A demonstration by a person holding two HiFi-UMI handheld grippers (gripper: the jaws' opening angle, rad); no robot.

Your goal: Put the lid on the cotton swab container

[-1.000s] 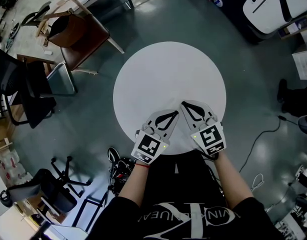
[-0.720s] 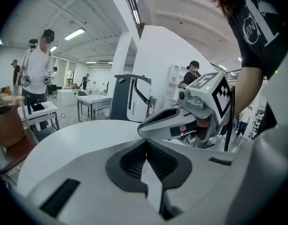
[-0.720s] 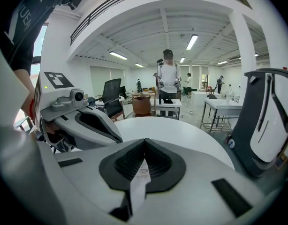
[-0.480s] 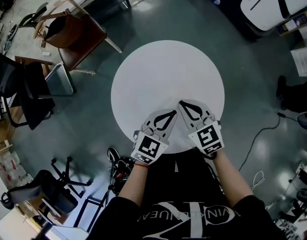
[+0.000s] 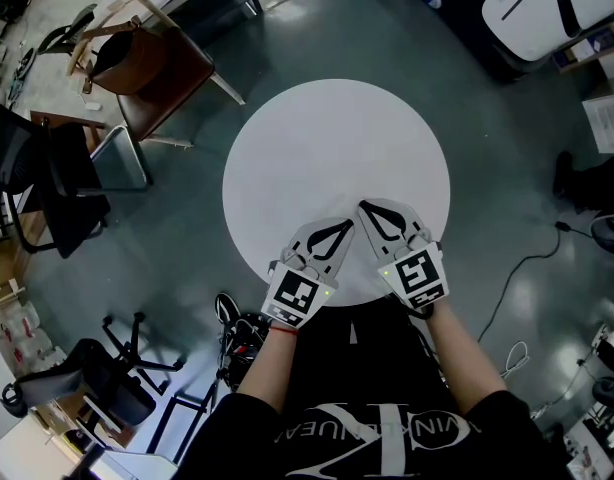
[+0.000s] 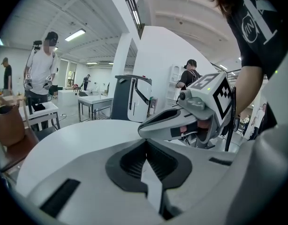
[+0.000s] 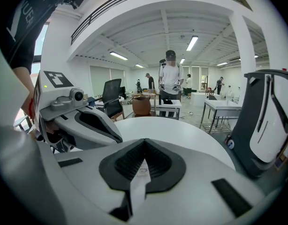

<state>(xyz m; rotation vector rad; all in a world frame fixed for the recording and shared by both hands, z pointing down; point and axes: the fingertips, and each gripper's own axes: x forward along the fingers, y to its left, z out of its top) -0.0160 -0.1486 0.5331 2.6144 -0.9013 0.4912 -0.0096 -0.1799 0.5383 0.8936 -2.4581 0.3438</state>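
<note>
My left gripper (image 5: 349,226) and right gripper (image 5: 363,208) rest side by side at the near edge of a round white table (image 5: 337,138), tips angled toward each other. Both are shut with nothing between the jaws. In the left gripper view the shut left gripper (image 6: 145,143) points across the tabletop (image 6: 73,137), with the right gripper (image 6: 174,121) just ahead of it. The right gripper view shows its closed right gripper (image 7: 144,142) with the left gripper (image 7: 90,123) at the left. No cotton swab container or lid appears in any view.
A brown wooden chair with a bag (image 5: 152,63) and a black office chair (image 5: 62,183) stand left of the table. A white machine (image 5: 557,8) is at the far right, with a cable (image 5: 527,273) on the floor. A person (image 7: 171,86) stands beyond the table.
</note>
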